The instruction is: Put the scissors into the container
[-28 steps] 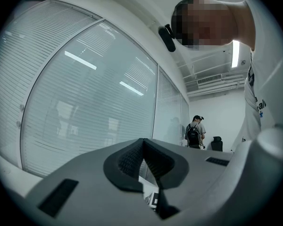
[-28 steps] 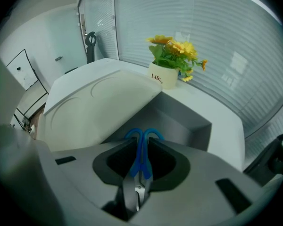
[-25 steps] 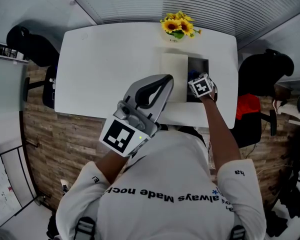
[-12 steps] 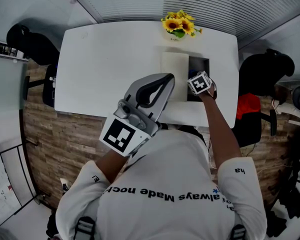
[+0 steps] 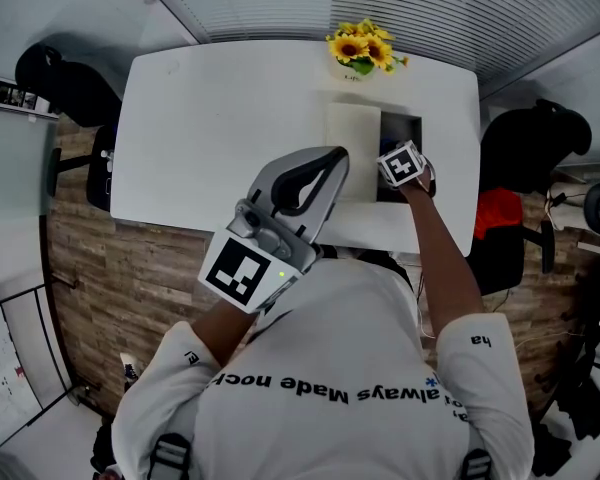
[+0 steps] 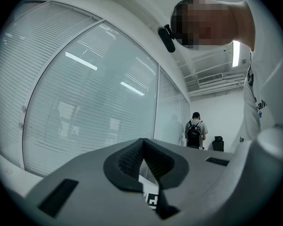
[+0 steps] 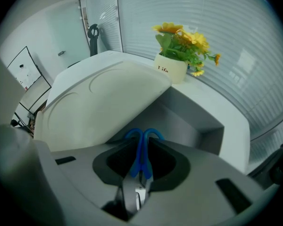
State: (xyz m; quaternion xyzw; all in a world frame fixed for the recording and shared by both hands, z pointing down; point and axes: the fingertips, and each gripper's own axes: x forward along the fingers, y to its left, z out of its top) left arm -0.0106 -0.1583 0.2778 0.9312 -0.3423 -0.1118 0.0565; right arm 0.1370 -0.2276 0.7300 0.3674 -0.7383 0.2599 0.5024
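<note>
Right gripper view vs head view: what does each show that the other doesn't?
Right gripper view only: blue-handled scissors clamped in the right gripper, handles toward the open container. Head view only: the left gripper, shut, raised near the person's chest, and the black chairs. Both: container, cream lid, sunflower pot, white table.

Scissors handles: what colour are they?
The scissors have blue handles, clearest in the right gripper view.

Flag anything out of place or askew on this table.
Nothing stands out. The flower pot is upright, the container sits open with its lid to one side, and the right gripper clamps the scissors in its jaws.
</note>
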